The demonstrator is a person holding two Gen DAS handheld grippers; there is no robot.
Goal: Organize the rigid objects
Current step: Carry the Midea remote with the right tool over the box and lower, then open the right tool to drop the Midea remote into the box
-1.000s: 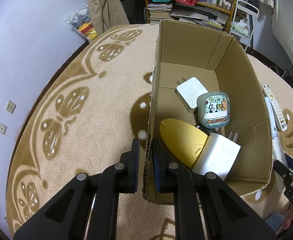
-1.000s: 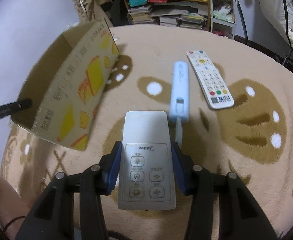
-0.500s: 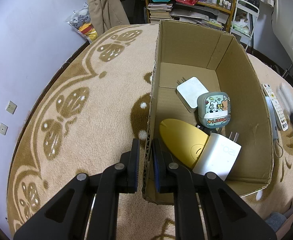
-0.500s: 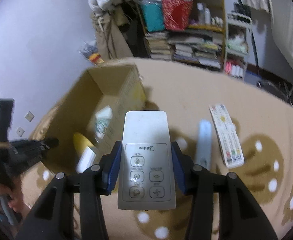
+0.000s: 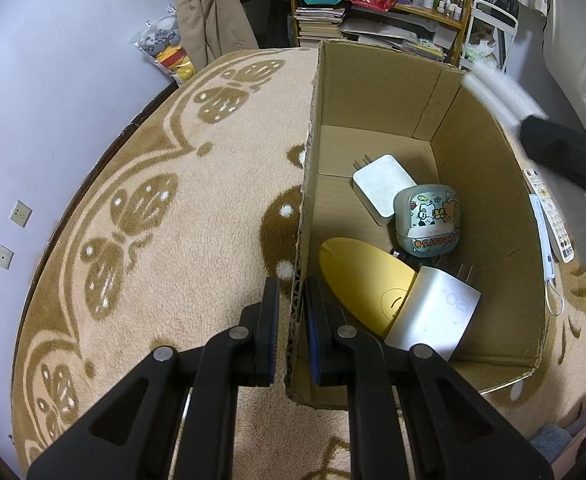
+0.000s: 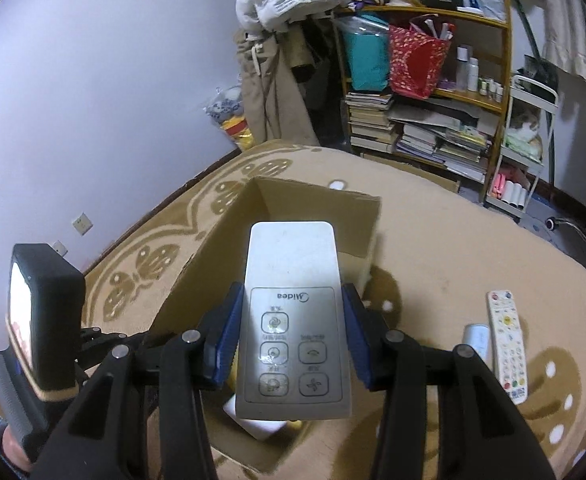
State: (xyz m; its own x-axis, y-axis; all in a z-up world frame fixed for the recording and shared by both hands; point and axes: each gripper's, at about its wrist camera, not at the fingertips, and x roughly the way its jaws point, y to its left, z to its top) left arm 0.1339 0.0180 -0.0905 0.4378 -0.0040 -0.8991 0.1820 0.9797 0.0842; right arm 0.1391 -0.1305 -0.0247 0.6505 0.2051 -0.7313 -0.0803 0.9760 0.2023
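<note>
1. Your left gripper (image 5: 292,312) is nearest in the left view. Its jaws are pressed on the left wall of the box (image 5: 489,184), one finger outside and one inside.
2. Your right gripper (image 6: 291,340) pinches a white Midea remote (image 6: 293,320) by its long sides. The buttons face up.
3. In the right view the remote hangs above the open box (image 6: 317,200), clear of its walls. You cannot tell how high above it.
4. Inside the box, at the near end, a white charger (image 5: 433,314) leans over a yellow oval case (image 5: 363,284); they touch.
5. Further in sits a rounded tin (image 5: 429,220) printed with cartoon animals. A white adapter (image 5: 383,188) lies just beside it, prongs toward the far wall.
6. The box stands on a beige rug (image 5: 173,240) with brown patterns.
7. On the rug right of the box lie a second remote (image 6: 507,344) with coloured buttons and a pale blue stick (image 6: 477,338), side by side.
8. Beyond the rug stands a shelf (image 6: 433,92) crowded with books, bags and bottles, with a beige coat (image 5: 209,8) hanging to its left.
</note>
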